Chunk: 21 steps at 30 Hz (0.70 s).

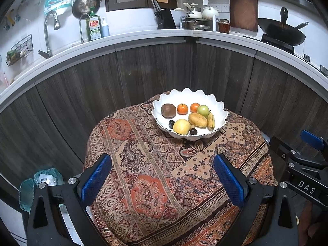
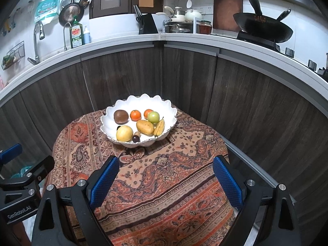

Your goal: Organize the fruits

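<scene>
A white scalloped bowl [image 1: 220,107] [image 2: 123,104] stands at the far side of a small table covered with a patterned cloth [image 1: 143,164] [image 2: 174,174]. In it lie a brown kiwi [image 1: 168,110], two oranges [image 1: 182,109], a green apple [image 1: 203,110], a mango [image 1: 197,120], a small banana [image 1: 211,121], a yellow lemon [image 1: 181,126] and dark plums [image 1: 193,131]. My left gripper [image 1: 163,168] is open and empty, well short of the bowl. My right gripper [image 2: 166,170] is open and empty, also short of the bowl.
Dark wood cabinets [image 1: 143,71] curve behind the table under a white counter [image 1: 143,35]. On it stand a faucet [image 1: 49,32], dish soap [image 1: 94,27], a knife block [image 1: 166,19], pots [image 1: 196,18] and a wok [image 1: 280,31]. A green bag [image 1: 41,182] lies on the floor at left.
</scene>
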Available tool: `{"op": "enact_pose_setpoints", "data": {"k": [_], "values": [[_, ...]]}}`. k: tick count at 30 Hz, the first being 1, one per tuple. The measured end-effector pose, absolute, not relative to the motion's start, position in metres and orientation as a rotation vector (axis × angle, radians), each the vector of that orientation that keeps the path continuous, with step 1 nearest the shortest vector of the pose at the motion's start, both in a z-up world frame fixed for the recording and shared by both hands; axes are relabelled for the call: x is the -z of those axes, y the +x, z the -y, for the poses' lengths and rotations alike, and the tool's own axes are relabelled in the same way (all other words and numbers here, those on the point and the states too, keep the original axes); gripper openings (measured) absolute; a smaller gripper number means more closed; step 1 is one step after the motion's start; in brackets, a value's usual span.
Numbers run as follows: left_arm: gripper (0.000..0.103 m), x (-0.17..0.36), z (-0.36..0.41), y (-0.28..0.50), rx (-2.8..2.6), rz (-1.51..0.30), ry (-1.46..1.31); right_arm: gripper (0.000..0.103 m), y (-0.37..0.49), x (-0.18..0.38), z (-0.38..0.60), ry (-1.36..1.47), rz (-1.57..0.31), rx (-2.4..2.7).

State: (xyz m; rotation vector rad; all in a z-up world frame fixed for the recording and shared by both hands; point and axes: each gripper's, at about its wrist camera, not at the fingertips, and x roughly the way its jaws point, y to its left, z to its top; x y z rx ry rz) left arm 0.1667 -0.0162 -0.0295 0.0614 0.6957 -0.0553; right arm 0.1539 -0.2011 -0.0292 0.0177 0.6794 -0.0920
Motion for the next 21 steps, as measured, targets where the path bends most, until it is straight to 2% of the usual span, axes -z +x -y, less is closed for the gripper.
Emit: {"op": "enact_pose_setpoints", "data": {"k": [21], "values": [[0.101, 0.0302, 0.0176, 0.1665, 0.055, -0.702, 0.066, 0.093, 0.1536, 0.028, 0.2017, 0.016, -0.676, 0.092]]}}
